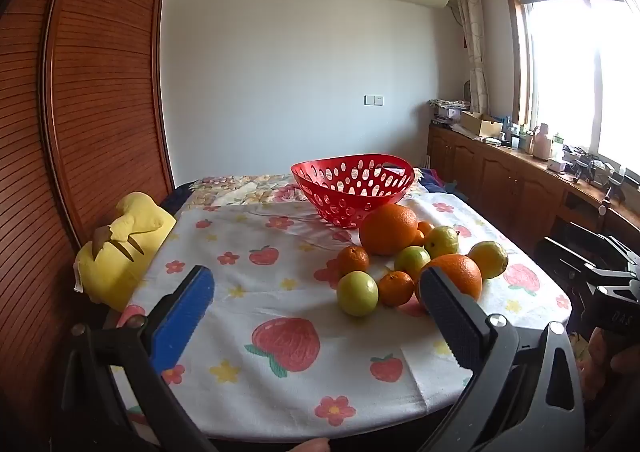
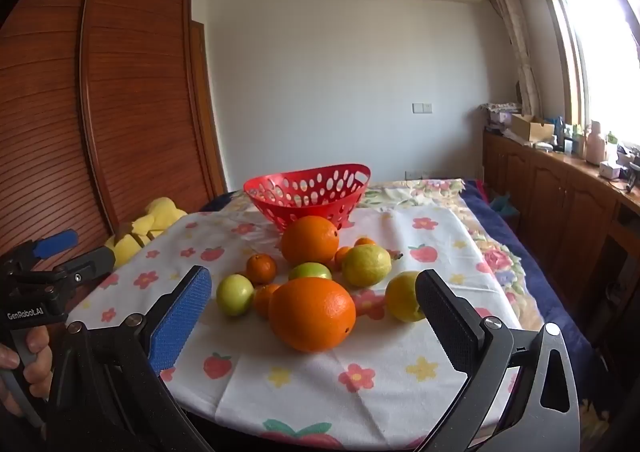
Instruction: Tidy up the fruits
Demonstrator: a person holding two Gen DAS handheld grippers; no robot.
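While held short of the pile: left gripper (image 1: 316,276) spread wide, nothing between the pads; right gripper (image 2: 314,276) equally wide, also empty. Both tipped slightly down toward the tabletop.

Fruit heaped loose on the flowered cloth (image 1: 280,292), right of centre, just near of the red basket (image 1: 352,188). Basket apparently empty, at the far side of the cloth.

Handling, by judgement:
- Near large orange (image 2: 312,314) and far large orange (image 2: 310,240): heaviest, firm, round. Grip across the widest girth; likely to need nearly the full spread.
- Green fruit (image 2: 235,295), pale yellow citrus (image 2: 366,265): firm, smooth skin, possibly slippery. Pinch at the middle, not the ends.
- Small mandarins (image 1: 353,260): light, softer peel. Gentle squeeze only.
- All prone to roll once neighbours are lifted; outermost pieces first.
- Basket: light perforated plastic, liable to slide if bumped.

View differences:
- Left wrist: yellow plush toy (image 1: 120,252) in full at the left table edge; near orange half hidden behind the black finger.
- Right wrist: near orange in full, centred between the fingers; a hand (image 2: 28,352) on the left gripper's handle at far left.
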